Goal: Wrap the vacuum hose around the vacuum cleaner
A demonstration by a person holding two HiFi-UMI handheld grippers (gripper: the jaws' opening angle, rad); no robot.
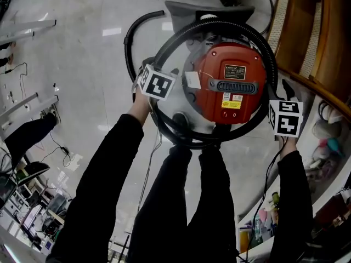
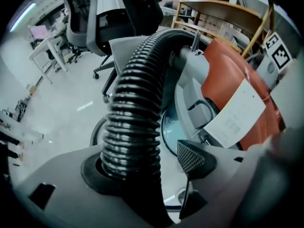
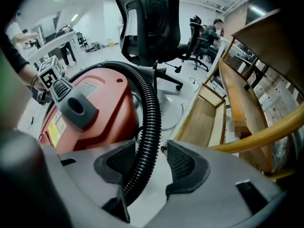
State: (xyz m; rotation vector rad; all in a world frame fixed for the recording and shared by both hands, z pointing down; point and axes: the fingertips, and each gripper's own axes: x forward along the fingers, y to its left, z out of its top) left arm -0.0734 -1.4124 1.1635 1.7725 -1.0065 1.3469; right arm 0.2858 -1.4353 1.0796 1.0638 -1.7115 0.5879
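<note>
The vacuum cleaner (image 1: pixel 230 81) has a red top and a grey drum and stands on the floor in front of my legs. Its black ribbed hose (image 1: pixel 189 140) runs in a loop round the drum. My left gripper (image 1: pixel 154 91) is at the loop's left side. In the left gripper view the hose (image 2: pixel 135 103) rests against the left pad, and the right pad (image 2: pixel 192 158) stands clear of it. My right gripper (image 1: pixel 285 119) is at the loop's right side. There the hose (image 3: pixel 149 122) passes between the pads with a gap to the right pad (image 3: pixel 183 163).
A wooden and cane shelf unit (image 1: pixel 307 32) stands close on the right. An office chair (image 3: pixel 152 23) is just behind the vacuum. A black tube (image 1: pixel 129 37) curves over the floor at the vacuum's left. A white tag (image 1: pixel 192 80) hangs on the drum. Clutter lies at lower right.
</note>
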